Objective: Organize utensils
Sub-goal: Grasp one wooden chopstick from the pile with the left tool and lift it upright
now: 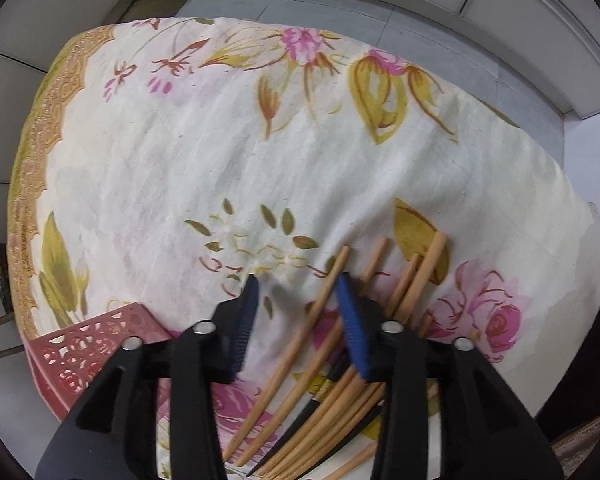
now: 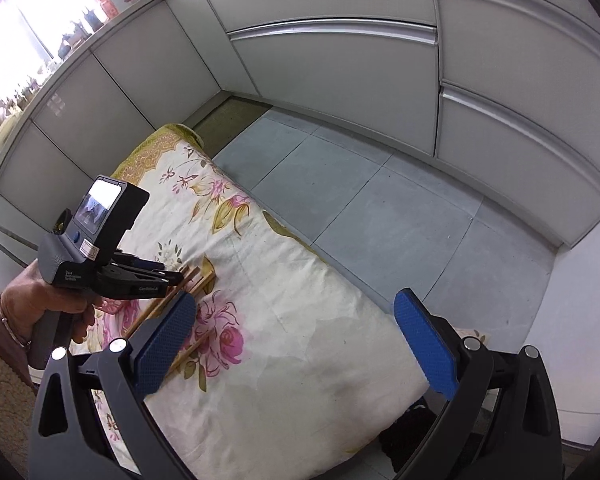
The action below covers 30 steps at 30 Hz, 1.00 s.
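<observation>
Hovering my left tool (image 1: 298, 284) over the chopsticks (image 1: 300, 364).
Both tools gape apart, empty; my right tool (image 2: 296, 308) hangs above the floral cloth (image 2: 300, 300).

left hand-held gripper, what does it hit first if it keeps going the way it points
Probably the wooden chopsticks under the open left hand-held gripper, or the floral cloth they lie on; depth is unclear.
</observation>
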### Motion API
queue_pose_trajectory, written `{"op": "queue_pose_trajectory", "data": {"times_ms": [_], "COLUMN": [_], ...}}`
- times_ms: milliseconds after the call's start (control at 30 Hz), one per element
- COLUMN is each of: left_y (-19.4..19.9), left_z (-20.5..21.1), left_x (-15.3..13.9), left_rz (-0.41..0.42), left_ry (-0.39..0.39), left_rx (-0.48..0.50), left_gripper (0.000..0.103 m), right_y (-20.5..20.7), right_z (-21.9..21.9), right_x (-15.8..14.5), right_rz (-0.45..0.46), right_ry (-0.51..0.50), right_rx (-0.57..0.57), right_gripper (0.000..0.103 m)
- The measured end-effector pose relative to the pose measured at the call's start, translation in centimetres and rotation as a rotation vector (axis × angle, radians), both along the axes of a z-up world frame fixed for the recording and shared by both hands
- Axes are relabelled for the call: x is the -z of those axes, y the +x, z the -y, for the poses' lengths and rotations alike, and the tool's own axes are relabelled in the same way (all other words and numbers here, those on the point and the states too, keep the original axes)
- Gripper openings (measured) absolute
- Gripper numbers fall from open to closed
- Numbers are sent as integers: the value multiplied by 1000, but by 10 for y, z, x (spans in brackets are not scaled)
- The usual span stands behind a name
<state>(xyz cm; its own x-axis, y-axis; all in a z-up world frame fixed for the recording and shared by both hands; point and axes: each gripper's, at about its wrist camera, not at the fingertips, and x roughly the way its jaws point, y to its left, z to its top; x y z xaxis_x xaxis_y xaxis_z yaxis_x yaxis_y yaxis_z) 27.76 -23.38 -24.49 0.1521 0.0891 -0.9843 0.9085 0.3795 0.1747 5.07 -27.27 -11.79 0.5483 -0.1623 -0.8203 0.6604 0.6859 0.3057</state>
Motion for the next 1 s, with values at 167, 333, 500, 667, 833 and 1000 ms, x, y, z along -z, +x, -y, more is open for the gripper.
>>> {"op": "queue_pose_trajectory", "data": {"times_ms": [167, 333, 500, 667, 833, 1000], "left_y": [13, 10, 23, 21, 0, -25], "left_z": [-13, -6, -9, -35, -79, -126], "left_x": [-5, -9, -14, -27, -66, -134], "left_rz": [-33, -140, -166, -160, -46, 46], "left_ry": [-28, -45, -64, -163, -285, -474], "left_rx": [-20, 11, -61, -142, -160, -209], "left_gripper": [57, 9, 8, 10, 10, 9], "right_y": [0, 4, 3, 3, 5, 10], "right_z": [-1, -3, -4, -3, -6, -16], "right_x": [-2, 0, -1, 1, 4, 5], "right_rz": [-7, -24, -28, -43, -42, -30], "right_ry": [-38, -36, -56, -56, -28, 29], "right_rx": [1, -7, -6, -6, -26, -65], "right_gripper": [96, 96, 96, 96, 96, 96]}}
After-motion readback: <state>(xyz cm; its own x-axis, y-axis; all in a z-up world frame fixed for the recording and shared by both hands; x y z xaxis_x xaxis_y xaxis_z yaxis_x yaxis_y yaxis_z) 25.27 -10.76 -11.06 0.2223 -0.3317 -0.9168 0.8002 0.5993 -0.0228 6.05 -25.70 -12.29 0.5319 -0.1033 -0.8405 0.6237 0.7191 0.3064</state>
